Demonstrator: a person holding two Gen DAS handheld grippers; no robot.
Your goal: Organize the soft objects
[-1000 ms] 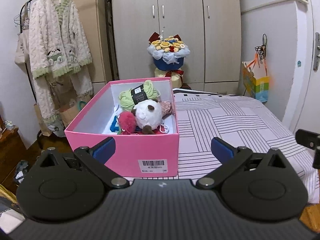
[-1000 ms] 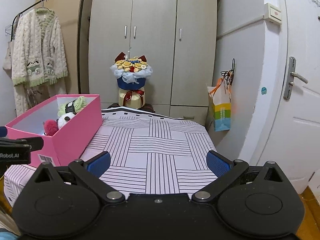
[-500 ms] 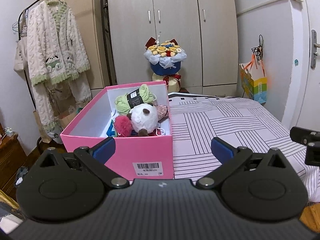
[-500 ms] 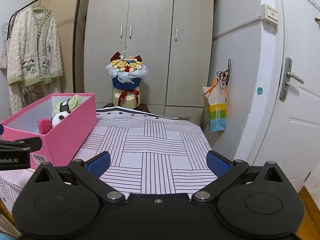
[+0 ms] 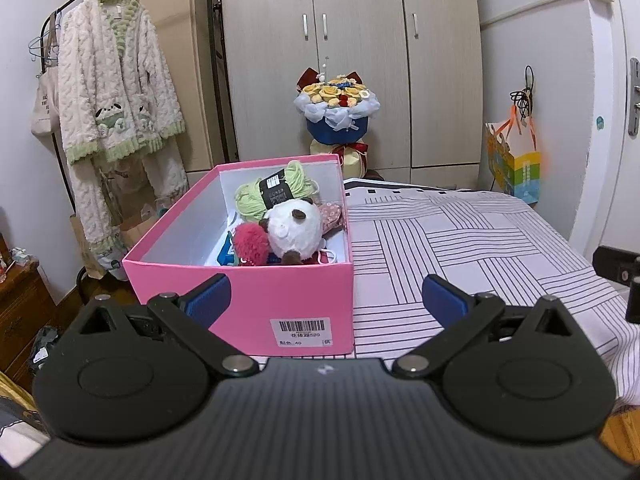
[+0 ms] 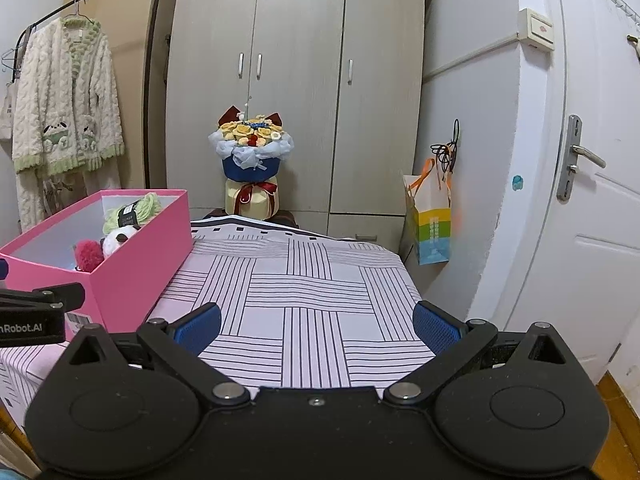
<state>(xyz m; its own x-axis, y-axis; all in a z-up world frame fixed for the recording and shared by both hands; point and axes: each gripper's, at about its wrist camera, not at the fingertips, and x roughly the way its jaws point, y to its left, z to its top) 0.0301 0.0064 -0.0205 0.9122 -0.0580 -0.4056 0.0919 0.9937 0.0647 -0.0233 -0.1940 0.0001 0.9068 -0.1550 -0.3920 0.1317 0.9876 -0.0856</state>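
Observation:
A pink box stands on the left of the striped bedspread. Inside lie a white panda plush, a red pompom, a green yarn skein and a floral cloth item. My left gripper is open and empty, just in front of the box. My right gripper is open and empty over the bedspread, to the right of the box. The plush, pompom and yarn show there too.
A flower bouquet stands beyond the bed before a wardrobe. A fluffy robe hangs on a rack at left. A paper gift bag hangs on the wall at right, beside a white door. A wooden cabinet is at far left.
Both grippers have drawn back a little and tilted up, so the box and bed sit lower and farther in view. Both stay open and empty.

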